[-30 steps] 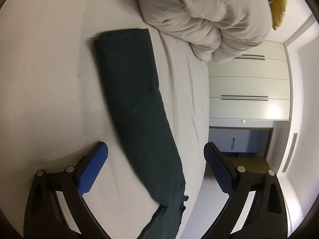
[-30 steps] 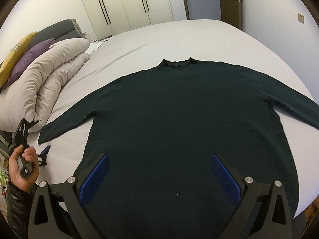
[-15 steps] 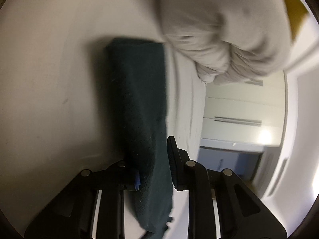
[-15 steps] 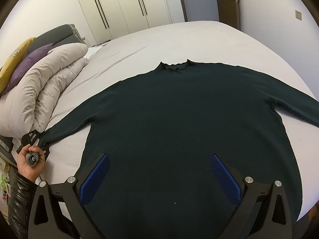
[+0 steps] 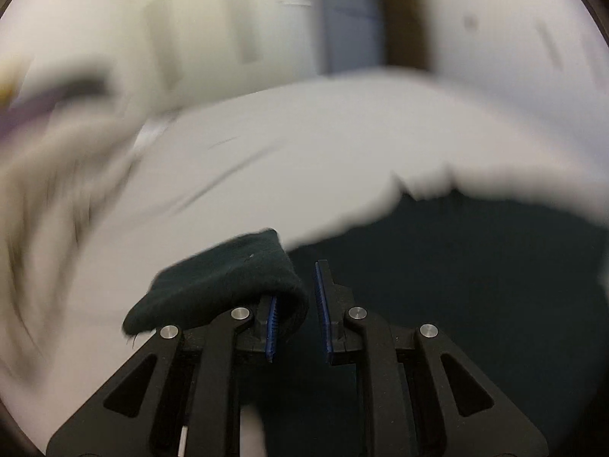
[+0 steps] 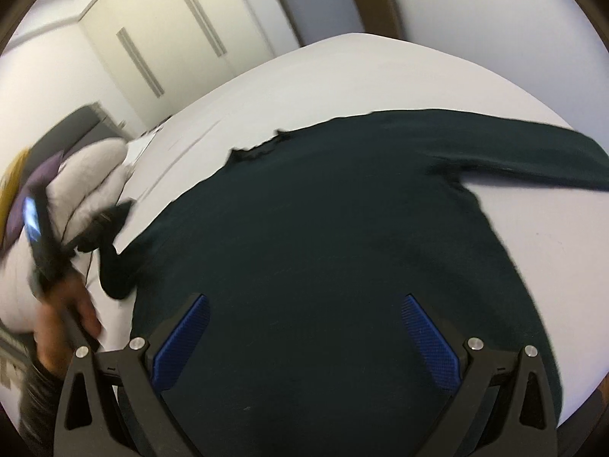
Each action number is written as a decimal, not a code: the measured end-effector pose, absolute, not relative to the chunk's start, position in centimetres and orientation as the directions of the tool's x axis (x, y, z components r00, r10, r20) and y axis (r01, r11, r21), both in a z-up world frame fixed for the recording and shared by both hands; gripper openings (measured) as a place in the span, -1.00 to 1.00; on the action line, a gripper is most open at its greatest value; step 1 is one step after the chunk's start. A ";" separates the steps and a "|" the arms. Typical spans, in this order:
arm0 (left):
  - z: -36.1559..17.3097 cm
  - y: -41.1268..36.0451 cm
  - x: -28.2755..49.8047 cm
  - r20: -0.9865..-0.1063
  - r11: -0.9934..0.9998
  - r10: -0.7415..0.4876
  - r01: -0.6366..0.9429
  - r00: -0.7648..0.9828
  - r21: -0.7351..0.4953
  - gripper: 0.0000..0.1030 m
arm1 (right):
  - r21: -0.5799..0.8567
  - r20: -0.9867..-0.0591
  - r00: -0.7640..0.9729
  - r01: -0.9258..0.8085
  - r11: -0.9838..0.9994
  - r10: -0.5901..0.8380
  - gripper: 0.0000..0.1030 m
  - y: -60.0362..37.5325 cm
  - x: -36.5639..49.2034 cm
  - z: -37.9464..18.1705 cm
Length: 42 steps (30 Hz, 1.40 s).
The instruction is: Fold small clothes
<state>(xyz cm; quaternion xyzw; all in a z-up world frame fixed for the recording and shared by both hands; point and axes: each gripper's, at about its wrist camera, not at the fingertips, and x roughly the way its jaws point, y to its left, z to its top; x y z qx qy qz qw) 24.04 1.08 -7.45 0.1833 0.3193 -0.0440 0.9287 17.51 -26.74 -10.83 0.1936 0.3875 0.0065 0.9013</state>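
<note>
Sweater (image 6: 323,247): lying flat on the bed (image 6: 342,76), dark green, collar away from the right camera.
Left gripper (image 5: 295,312): fingers are closing, pinching the cuff (image 5: 228,282), which is draping over the left finger.
Right gripper (image 6: 304,323): fingers are standing spread above the sweater body, gripping nothing.
Right view only: a hand (image 6: 62,320) is lifting the left sleeve beside the duvet (image 6: 91,175).
Left view: blurring heavily.

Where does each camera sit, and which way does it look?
Left wrist: on the left gripper, looking over the bed to the wardrobe; its jaws are closing with the sweater cuff between them.
Right wrist: on the open right gripper, above the sweater, facing the wardrobe; the left hand shows.
Both share sweater, bed, duvet.
</note>
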 end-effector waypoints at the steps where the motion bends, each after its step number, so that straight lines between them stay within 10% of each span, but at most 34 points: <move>1: -9.4 -0.8 23.5 -0.607 0.885 0.060 0.238 0.793 0.399 -0.68 | 0.362 -0.699 0.697 0.153 0.920 0.160 1.00 -27.7 17.9 -11.0; 13: -16.2 -5.3 19.3 -0.547 0.713 0.123 0.310 0.828 0.629 -0.68 | 0.578 -0.708 0.528 0.050 0.814 0.470 0.89 -26.0 29.7 -14.6; 22: -12.7 5.9 25.6 -0.731 0.991 -0.093 0.130 0.676 -0.006 -0.68 | 0.544 -0.700 0.563 0.023 0.839 0.439 0.89 -24.3 32.2 -12.8; 28: -18.4 -7.0 21.3 -0.514 0.515 0.209 0.353 0.832 0.781 -0.98 | 0.528 -0.708 0.574 0.044 0.848 0.411 0.89 -26.4 32.4 -11.8; 42: -18.1 -6.6 21.7 -0.527 0.562 0.180 0.353 0.830 0.748 -0.97 | 0.044 -0.866 0.421 -0.475 0.879 0.271 0.88 -4.0 37.6 -1.9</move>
